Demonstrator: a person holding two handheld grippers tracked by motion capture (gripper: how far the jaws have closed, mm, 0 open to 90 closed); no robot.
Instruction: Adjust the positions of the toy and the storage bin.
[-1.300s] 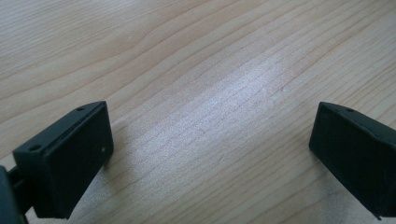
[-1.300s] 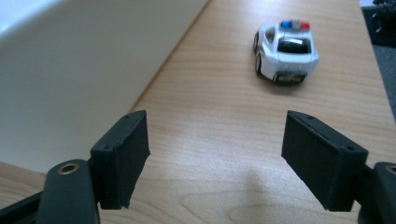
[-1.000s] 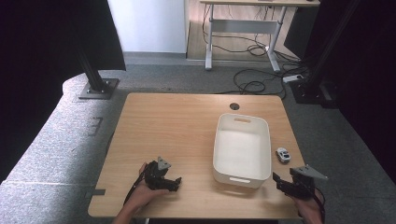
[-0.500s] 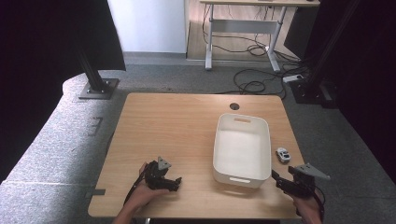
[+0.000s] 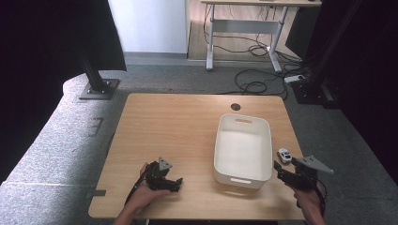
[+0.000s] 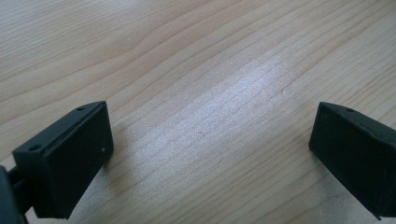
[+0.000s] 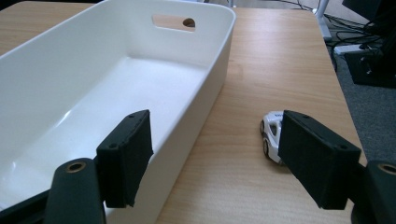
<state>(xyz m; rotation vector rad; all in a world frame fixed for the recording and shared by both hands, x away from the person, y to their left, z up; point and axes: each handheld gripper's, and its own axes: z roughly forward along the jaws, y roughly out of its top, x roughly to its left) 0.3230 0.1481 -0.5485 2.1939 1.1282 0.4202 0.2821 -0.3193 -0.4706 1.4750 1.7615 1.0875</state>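
A small white toy car (image 5: 283, 155) (image 7: 272, 134) sits on the wooden table (image 5: 178, 126) just right of a white plastic bin (image 5: 243, 149) (image 7: 112, 88), which is empty. My right gripper (image 5: 279, 169) (image 7: 215, 161) hovers near the table's front right corner, a little behind the car, open; its right jaw partly covers the car in the right gripper view. My left gripper (image 5: 176, 183) (image 6: 210, 149) rests low over bare wood at the front left, open with nothing between its jaws.
The bin has a handle slot (image 7: 173, 21) at its far end and a cable hole (image 5: 235, 107) lies in the table beyond it. Past the table stand a desk frame (image 5: 244, 28), floor cables (image 5: 256, 84) and a black stand base (image 5: 98, 89).
The right gripper has risen slightly and shifted a little; the toy car and the bin stay put. The left gripper has not moved.
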